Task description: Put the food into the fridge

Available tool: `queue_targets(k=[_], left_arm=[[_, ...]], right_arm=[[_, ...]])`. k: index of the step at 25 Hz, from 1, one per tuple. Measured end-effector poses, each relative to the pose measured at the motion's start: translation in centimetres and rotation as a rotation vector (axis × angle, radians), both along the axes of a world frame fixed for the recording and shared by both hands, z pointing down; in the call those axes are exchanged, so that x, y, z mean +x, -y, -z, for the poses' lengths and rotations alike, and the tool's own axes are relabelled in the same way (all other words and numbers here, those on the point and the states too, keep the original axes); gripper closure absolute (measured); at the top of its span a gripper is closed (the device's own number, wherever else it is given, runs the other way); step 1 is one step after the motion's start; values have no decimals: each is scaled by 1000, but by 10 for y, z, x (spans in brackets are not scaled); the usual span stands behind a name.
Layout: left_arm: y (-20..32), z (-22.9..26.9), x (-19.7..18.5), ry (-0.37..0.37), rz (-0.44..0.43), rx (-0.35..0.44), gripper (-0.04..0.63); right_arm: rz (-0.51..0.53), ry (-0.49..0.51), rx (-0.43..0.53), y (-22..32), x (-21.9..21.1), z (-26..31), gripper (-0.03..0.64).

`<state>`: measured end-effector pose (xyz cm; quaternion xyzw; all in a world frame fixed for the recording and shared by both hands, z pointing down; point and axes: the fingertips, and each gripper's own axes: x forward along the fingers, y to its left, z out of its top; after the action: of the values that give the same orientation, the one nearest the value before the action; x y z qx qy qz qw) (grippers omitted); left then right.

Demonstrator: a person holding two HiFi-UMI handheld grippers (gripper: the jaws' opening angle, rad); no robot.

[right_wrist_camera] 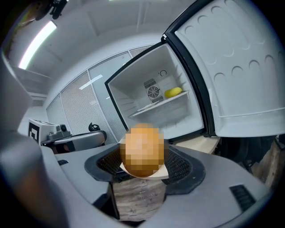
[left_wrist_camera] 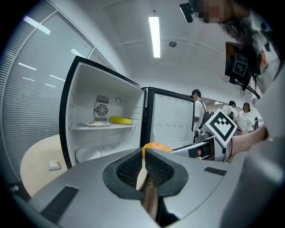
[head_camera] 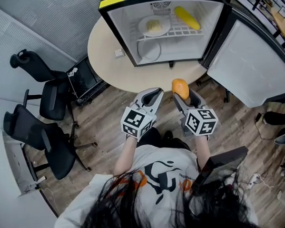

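My right gripper [head_camera: 182, 98] is shut on a round orange fruit [head_camera: 180, 88], held in the air in front of the open mini fridge [head_camera: 122, 27]. In the right gripper view the fruit [right_wrist_camera: 142, 149] sits between the jaws [right_wrist_camera: 142, 173]. My left gripper [head_camera: 152, 97] hangs beside it at the left, shut and empty; its jaws [left_wrist_camera: 144, 168] meet in the left gripper view. On the fridge's upper shelf lie a plate of food [head_camera: 154, 25] and a long yellow food [head_camera: 187, 17]. An empty white dish [head_camera: 151, 51] rests below the shelf.
The fridge stands on a round beige table [head_camera: 108, 58], its door [head_camera: 249, 65] swung wide to the right. Two black office chairs [head_camera: 48, 94] [head_camera: 44, 145] stand at the left on the wooden floor. A few people [left_wrist_camera: 198, 109] stand far behind the door.
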<state>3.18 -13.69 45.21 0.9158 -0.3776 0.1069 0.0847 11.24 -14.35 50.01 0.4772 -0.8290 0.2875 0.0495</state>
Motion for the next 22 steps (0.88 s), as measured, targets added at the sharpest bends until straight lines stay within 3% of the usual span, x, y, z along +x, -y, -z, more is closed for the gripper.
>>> queue_targets(k=[9,22], left_arm=[[24,-8,-8,0,-11,-19,581],[97,-19,-24,5,-92,-30,581]], right_arm=[[-15,-7,-18,22,-6,-6,313],[-125,-27,-43,94,-8,-13,313]])
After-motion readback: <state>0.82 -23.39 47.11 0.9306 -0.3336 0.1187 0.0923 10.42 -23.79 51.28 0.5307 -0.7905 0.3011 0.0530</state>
